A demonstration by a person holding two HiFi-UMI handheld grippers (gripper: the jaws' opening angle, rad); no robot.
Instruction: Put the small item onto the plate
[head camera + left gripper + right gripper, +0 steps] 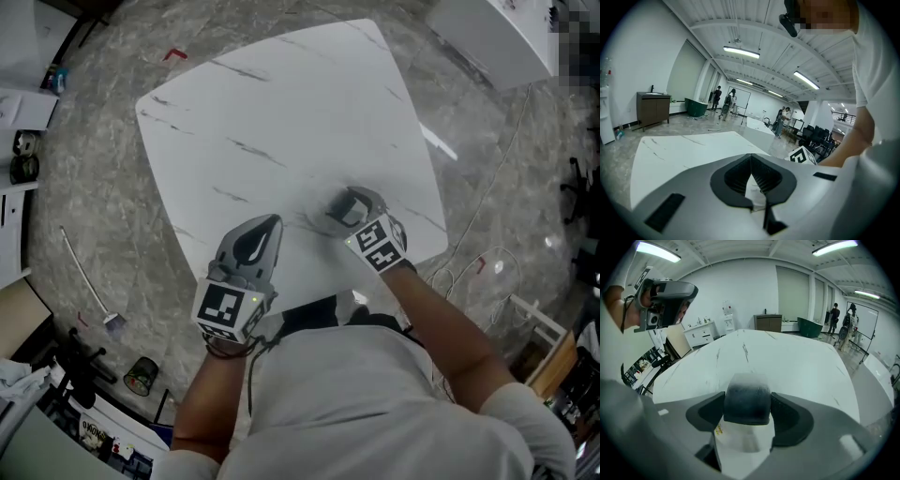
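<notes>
We have the small item [746,397] pinched in our right gripper [746,409]. Its black pads press on the item's left and right sides. In the right gripper view it sits at the centre of the frame and fills the gap between the jaws. In the head view the gripper hangs over the lower right part of the table [281,122], and the gripper's body mostly hides the item.

The move turns on where the plate lies from this claw, and we cannot tell, because no view shows a plate. The stretch of table ahead of both grippers looks bare. We judge that finding the plate comes first, and that the right hand should do the placing since it already carries the item.

The item is squat, about as wide as it is tall, so it has no clear long axis. Its corners are rounded. The lower part is dark and the top is pale and frosted. It looks smooth, perhaps plastic or rubber, though that is a guess.

Our left gripper [751,158] sits at the lower left of the head view. Its ribbed black jaws are pressed together at the tips with nothing between them.

The table is white with thin grey veins like marble, and its surface is flat and smooth.
</notes>
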